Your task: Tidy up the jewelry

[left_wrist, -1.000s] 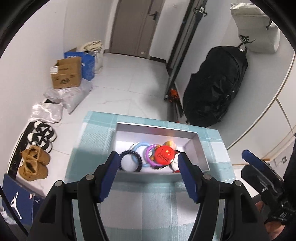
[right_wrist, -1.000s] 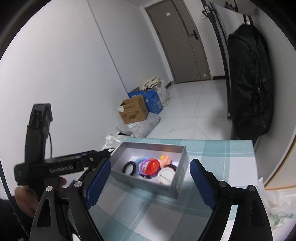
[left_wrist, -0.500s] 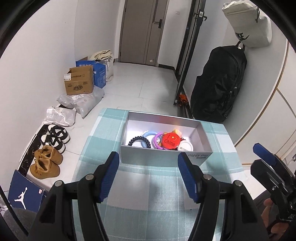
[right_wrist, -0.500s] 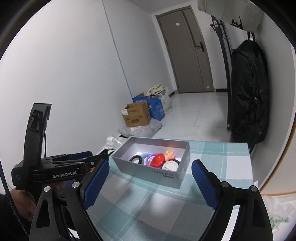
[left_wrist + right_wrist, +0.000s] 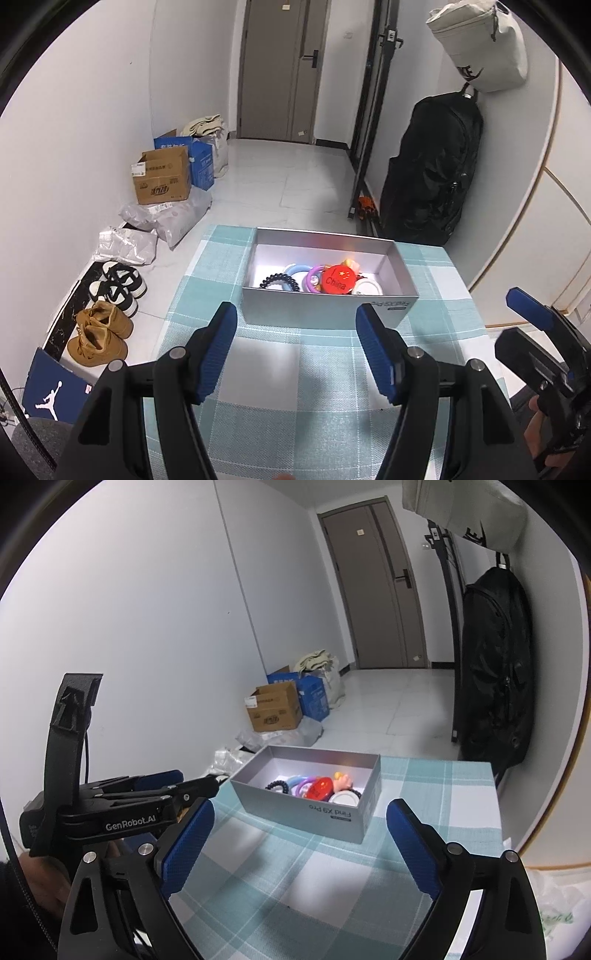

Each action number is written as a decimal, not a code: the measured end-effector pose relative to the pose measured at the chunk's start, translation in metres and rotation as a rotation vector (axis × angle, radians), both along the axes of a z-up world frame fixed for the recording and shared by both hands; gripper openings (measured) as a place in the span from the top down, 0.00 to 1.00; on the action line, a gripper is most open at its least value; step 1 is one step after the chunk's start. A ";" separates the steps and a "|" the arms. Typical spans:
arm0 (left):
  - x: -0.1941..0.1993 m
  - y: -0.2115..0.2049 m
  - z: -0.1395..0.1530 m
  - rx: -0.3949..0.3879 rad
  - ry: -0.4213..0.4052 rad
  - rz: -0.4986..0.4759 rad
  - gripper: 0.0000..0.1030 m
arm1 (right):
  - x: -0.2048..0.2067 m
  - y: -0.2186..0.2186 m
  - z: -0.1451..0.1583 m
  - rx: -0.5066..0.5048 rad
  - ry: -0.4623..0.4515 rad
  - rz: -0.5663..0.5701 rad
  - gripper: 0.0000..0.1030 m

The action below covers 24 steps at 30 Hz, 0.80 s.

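Note:
A silver box (image 5: 325,312) stands on the teal checked tablecloth (image 5: 295,369) toward the table's far end. Inside lie a black beaded bracelet (image 5: 279,282), a light blue ring (image 5: 293,269), a purple ring (image 5: 314,275), a red round "China" badge (image 5: 338,280) and a white round case (image 5: 365,288). The box also shows in the right wrist view (image 5: 332,816). My left gripper (image 5: 299,350) is open and empty, held back from the box's near wall. My right gripper (image 5: 299,842) is open and empty, nearer than the box.
The table ends just past the box. On the floor to the left lie shoes (image 5: 118,284), plastic bags (image 5: 166,218) and a cardboard box (image 5: 162,181). A black backpack (image 5: 432,177) hangs on the right wall. A closed door (image 5: 280,70) is at the far end.
Both grippers have pulled back and risen away from the box, which now looks smaller and farther. Both stayed open and empty.

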<state>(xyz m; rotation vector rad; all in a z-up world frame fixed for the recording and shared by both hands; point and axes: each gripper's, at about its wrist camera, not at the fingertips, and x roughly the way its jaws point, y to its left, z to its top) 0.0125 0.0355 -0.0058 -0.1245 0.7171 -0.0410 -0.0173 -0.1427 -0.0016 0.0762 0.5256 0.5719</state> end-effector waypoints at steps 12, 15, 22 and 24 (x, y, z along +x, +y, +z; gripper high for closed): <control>-0.004 -0.006 -0.002 0.018 -0.005 -0.019 0.40 | -0.002 -0.001 0.000 0.009 0.003 -0.006 0.07; -0.005 -0.007 -0.003 0.020 -0.005 -0.028 0.40 | -0.001 -0.002 0.000 0.017 0.008 -0.010 0.07; -0.005 -0.003 -0.001 -0.004 -0.018 -0.020 0.40 | -0.001 -0.003 -0.002 0.016 0.011 -0.011 0.06; -0.005 -0.001 -0.001 -0.011 -0.017 -0.016 0.40 | -0.001 -0.003 -0.002 0.015 0.011 -0.011 0.06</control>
